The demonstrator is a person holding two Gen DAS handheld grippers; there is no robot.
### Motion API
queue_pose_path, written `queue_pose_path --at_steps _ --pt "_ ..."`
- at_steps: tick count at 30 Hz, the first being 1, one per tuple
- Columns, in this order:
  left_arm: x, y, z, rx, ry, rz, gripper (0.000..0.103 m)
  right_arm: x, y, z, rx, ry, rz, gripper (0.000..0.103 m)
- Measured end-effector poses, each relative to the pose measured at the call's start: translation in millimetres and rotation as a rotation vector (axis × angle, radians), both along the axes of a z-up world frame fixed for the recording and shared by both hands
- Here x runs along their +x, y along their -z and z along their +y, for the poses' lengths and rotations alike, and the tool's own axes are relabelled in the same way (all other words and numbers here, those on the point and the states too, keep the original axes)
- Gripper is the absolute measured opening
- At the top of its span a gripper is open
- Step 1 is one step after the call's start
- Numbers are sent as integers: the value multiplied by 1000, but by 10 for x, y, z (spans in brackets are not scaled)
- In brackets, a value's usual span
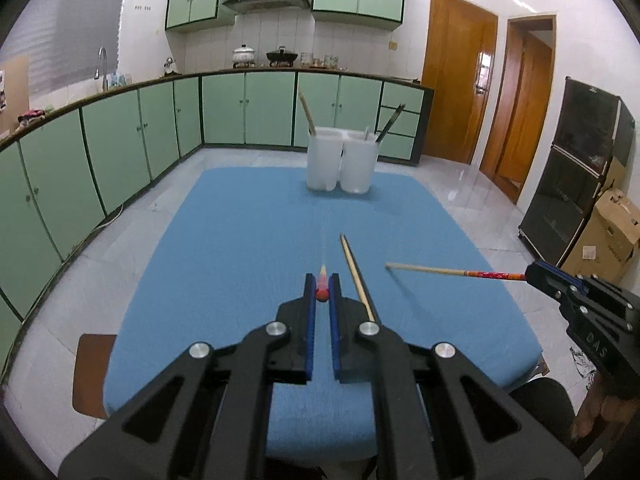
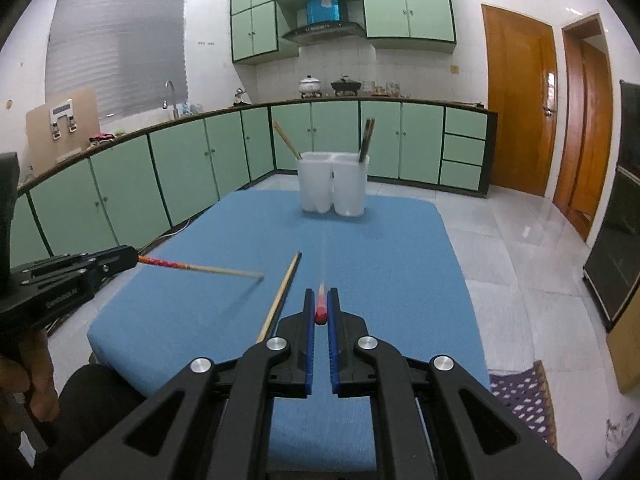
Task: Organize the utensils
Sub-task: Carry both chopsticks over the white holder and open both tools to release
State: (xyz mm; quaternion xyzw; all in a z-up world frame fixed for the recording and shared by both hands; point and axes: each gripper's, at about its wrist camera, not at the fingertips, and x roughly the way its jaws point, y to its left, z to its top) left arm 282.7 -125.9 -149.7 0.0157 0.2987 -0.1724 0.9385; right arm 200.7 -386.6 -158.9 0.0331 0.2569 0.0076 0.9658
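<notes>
Each gripper is shut on a red-handled chopstick. My left gripper (image 1: 322, 280) holds its chopstick (image 1: 322, 283) pointing forward, seen end on; from the right wrist view that chopstick (image 2: 200, 267) sticks out of the left gripper (image 2: 134, 258) over the blue table. My right gripper (image 2: 321, 296) holds the other chopstick (image 2: 321, 304); it shows in the left wrist view (image 1: 452, 270) jutting from the right gripper (image 1: 530, 274). A plain wooden chopstick (image 1: 357, 276) (image 2: 280, 296) lies loose on the cloth between them. A white two-compartment holder (image 1: 342, 164) (image 2: 333, 186) stands at the table's far end with chopsticks in both compartments.
The table has a blue cloth (image 1: 248, 240) (image 2: 392, 248). Green cabinets (image 1: 120, 140) run along the left and back. A black cabinet (image 1: 576, 176) and a cardboard box (image 1: 608, 236) stand at the right. A brown stool (image 1: 90, 372) sits by the near left corner.
</notes>
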Motion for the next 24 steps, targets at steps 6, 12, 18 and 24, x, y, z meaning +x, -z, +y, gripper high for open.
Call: queue_pose_path --at_steps 6,12,18,24 --pt "10 -220 44 -1 11 -10 5 97 -257 2 -29 -19 4 6" --pt "35 -368 58 -1 30 -14 5 248 -419 19 -44 -45 31 6" --pt "101 -437 64 9 44 -17 5 355 -485 30 -60 -63 51 6" --pt "162 -488 23 27 59 -19 5 510 -569 30 -80 -82 75 6"
